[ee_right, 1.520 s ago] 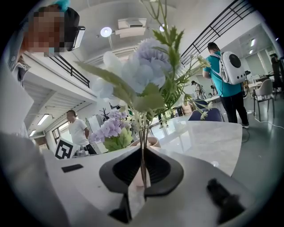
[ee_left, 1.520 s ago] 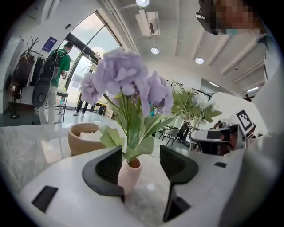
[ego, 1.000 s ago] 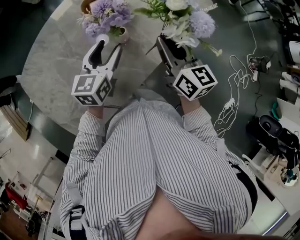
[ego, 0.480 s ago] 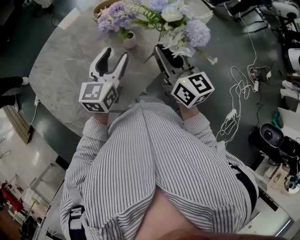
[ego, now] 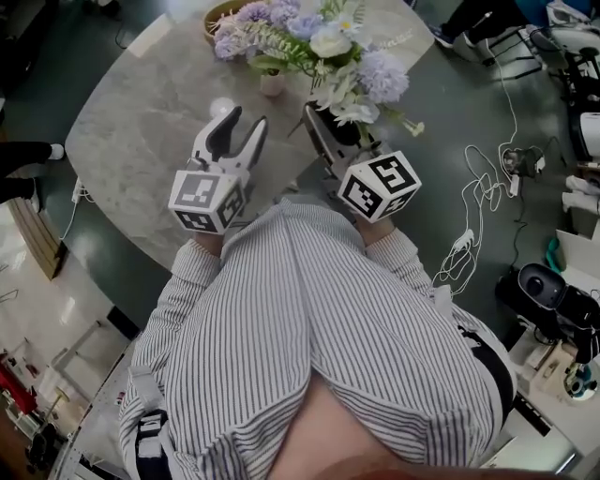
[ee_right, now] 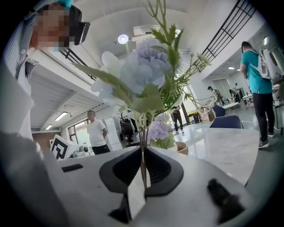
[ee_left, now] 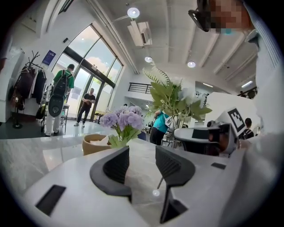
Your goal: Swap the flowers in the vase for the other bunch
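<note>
My right gripper (ego: pixel 317 111) (ee_right: pixel 143 153) is shut on the thin green stems of a bunch of white and lilac flowers (ego: pixel 349 64) (ee_right: pixel 144 68), which stands upright above its jaws. On the table beyond stands a small pale vase (ego: pixel 272 84) holding purple flowers (ego: pixel 251 15) (ee_left: pixel 122 119) (ee_right: pixel 158 130). My left gripper (ego: pixel 247 116) (ee_left: pixel 141 153) hangs just short of the vase; its jaws have just been closing, still stand apart, and have nothing between them. In the left gripper view the held bunch (ee_left: pixel 171 95) rises at the right.
The round grey marble table (ego: pixel 141 122) has its near edge just below the grippers. A tan bowl (ego: pixel 219 11) (ee_left: pixel 95 142) sits beside the vase. Cables (ego: pixel 478 178) and equipment (ego: pixel 553 291) lie on the floor at the right. People stand in the hall (ee_left: pixel 60 95).
Both grippers have moved forward over the table toward the vase, the right one carrying the bunch along. The left jaws stand a little narrower than before.
</note>
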The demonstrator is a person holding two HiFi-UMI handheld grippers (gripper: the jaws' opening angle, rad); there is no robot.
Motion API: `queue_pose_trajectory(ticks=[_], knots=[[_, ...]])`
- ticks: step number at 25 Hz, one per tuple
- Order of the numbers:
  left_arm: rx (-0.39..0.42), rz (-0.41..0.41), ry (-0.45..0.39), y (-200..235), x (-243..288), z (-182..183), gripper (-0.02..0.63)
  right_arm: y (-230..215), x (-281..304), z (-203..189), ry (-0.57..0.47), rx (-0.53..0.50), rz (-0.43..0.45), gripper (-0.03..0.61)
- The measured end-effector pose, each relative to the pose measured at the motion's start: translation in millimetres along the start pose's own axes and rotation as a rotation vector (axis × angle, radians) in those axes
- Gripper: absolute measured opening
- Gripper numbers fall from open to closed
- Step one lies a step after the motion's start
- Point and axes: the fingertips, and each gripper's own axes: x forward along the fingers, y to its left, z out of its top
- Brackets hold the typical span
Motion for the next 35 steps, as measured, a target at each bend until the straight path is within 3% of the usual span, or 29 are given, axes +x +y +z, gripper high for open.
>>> queue_pose_trajectory(ticks=[7, 13, 35], knots=[[-0.038, -0.023, 0.014, -3, -4, -11, 0.081, 10, 6, -14, 0.039, -0.01, 0.04, 0.035], [-0.047, -0.061, 0.016, -9, -3, -10, 0.027, 16, 9, -18, 0.053, -0.014, 0.063, 0.035], [-0.054, -0.059, 0.061, -18, 14, -13, 0.015, 8, 11, -17, 0.092, -0.064, 0.09, 0.035]])
